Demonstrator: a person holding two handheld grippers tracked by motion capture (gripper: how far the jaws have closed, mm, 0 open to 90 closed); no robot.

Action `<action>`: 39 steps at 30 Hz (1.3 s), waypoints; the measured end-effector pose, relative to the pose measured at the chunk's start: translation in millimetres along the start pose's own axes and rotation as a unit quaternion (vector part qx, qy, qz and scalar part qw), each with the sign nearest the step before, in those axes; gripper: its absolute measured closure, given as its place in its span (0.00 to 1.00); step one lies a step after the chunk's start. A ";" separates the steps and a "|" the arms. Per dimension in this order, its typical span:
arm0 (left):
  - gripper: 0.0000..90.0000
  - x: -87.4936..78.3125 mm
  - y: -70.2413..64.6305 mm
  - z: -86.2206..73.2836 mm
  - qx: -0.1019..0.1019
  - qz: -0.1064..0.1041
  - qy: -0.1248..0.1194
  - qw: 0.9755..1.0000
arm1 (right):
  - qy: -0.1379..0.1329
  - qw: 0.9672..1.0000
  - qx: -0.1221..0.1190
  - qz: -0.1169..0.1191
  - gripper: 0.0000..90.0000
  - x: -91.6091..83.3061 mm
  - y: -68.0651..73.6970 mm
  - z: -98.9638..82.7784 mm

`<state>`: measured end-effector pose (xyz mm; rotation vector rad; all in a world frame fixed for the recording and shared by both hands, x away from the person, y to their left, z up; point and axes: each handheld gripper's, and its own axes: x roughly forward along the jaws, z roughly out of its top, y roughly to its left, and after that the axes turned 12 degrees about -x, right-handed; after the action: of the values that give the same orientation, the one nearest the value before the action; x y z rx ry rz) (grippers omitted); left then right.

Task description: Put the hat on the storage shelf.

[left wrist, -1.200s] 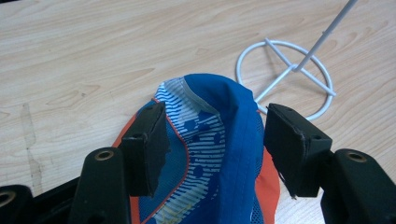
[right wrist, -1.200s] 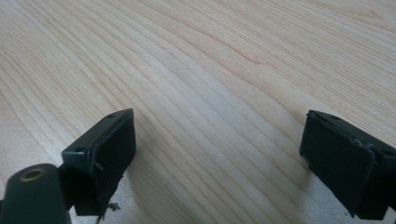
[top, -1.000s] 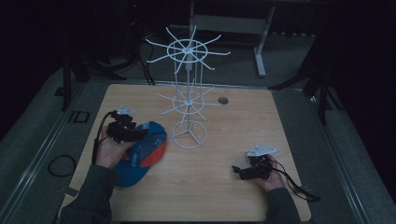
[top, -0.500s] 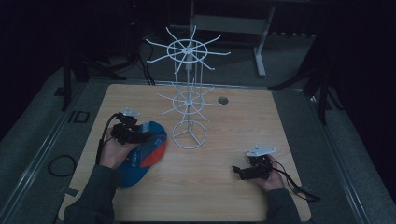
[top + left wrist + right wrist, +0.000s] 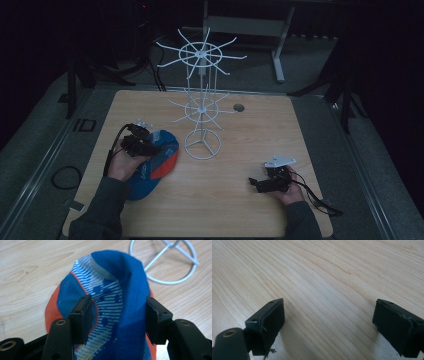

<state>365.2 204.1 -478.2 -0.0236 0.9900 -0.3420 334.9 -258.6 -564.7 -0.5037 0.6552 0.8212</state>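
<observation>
A blue, orange and white striped cap lies on the left part of the wooden table, beside the base of a white wire rack. My left gripper is down on the cap. In the left gripper view the cap bunches into a raised fold that fills the gap between the jaws, and my left gripper is shut on it. My right gripper rests low over bare wood at the right front. Its jaws stand wide apart, so my right gripper is open with nothing between them.
The wire rack has two tiers of bare radial hooks and a round ring base close to the cap's far end. A small round hole sits in the tabletop behind the rack. Cables trail from both grippers towards the front edge.
My left gripper has shifted slightly forward and right over the cap. The right gripper has stayed in place.
</observation>
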 end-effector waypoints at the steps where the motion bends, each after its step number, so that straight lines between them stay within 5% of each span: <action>1: 0.50 0.0 0.4 0.0 -0.001 -0.002 0.002 1.000 | 0.000 1.000 0.000 0.000 0.12 0.0 0.1 0.0; 24: 0.55 14.8 -1.0 -1.5 0.006 0.015 0.088 0.996 | 0.000 1.000 0.000 0.000 0.12 0.0 0.0 0.0; 32: 0.94 11.7 -2.7 -2.4 0.028 0.035 0.094 0.995 | 0.000 1.000 0.000 0.000 0.12 0.0 0.0 0.0; 39: 0.98 -2.9 0.7 -0.5 0.034 0.049 0.068 0.996 | 0.000 1.000 0.001 0.000 0.12 0.0 0.1 0.0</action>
<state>363.6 205.6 -476.2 0.1109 1.1102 -0.2894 334.8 -258.5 -564.7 -0.5021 0.6554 0.8211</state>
